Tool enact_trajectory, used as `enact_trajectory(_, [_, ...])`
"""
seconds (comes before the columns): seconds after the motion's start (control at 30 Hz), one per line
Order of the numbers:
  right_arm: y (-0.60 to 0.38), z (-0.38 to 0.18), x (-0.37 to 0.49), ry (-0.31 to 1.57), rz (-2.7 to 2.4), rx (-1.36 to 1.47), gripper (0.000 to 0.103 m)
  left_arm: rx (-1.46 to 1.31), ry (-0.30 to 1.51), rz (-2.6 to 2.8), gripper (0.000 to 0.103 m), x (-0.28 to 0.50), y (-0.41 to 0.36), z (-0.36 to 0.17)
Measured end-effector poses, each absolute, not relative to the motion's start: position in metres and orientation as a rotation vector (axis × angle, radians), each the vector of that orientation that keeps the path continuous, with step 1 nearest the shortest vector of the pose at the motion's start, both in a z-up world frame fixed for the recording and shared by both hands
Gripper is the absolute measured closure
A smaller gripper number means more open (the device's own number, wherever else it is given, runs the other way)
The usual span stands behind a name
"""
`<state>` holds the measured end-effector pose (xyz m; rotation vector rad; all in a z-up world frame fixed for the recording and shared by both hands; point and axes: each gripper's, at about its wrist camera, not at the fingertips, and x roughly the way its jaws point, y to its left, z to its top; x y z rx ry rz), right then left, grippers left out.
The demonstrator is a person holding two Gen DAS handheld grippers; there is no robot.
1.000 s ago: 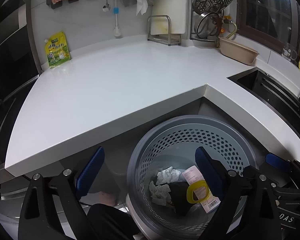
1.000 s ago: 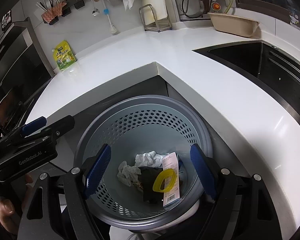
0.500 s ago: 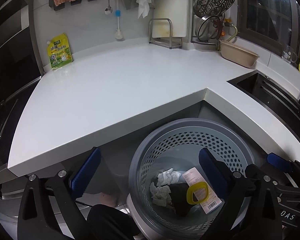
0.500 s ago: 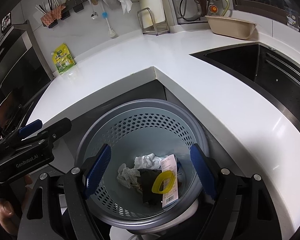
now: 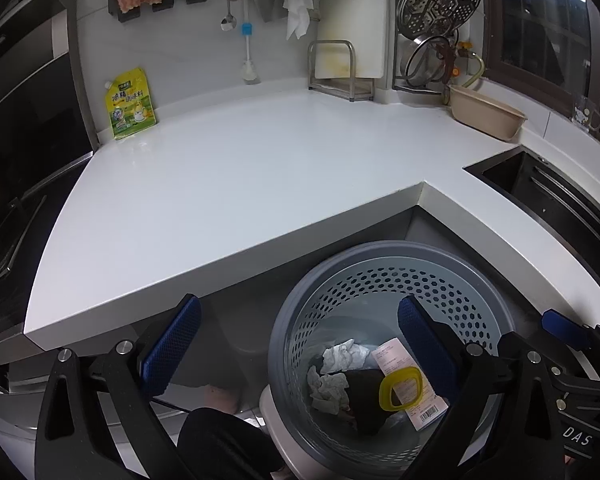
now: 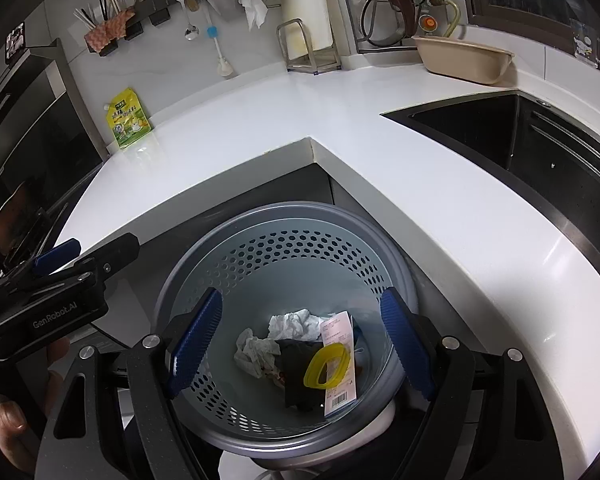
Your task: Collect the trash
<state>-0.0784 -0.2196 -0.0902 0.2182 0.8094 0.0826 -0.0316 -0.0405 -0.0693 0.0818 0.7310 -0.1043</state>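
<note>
Trash — crumpled tissues (image 6: 288,326), receipt (image 6: 340,364), yellow ring (image 6: 326,366) — lay at bottom of perforated bin (image 6: 284,248), tucked below near countertop (image 6: 420,200) corner for easy dropping. Left gripper (image 5: 296,344) and right gripper (image 6: 300,340) hovered above, both spread wide, holding nothing

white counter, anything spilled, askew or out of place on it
Nothing stands out. The white counter shows no spill; only the yellow-green stand-up pouch leans upright against the back wall, and the beige plastic basin sits level near the sink.
</note>
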Motion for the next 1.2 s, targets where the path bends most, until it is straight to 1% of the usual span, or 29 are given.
enact_trajectory(1.2, [-0.2170,-0.0905,-0.0787,0.812,0.087,0.206,0.025,0.074,0.745,-0.099,0.006,-0.0313,-0.0382,-0.0722])
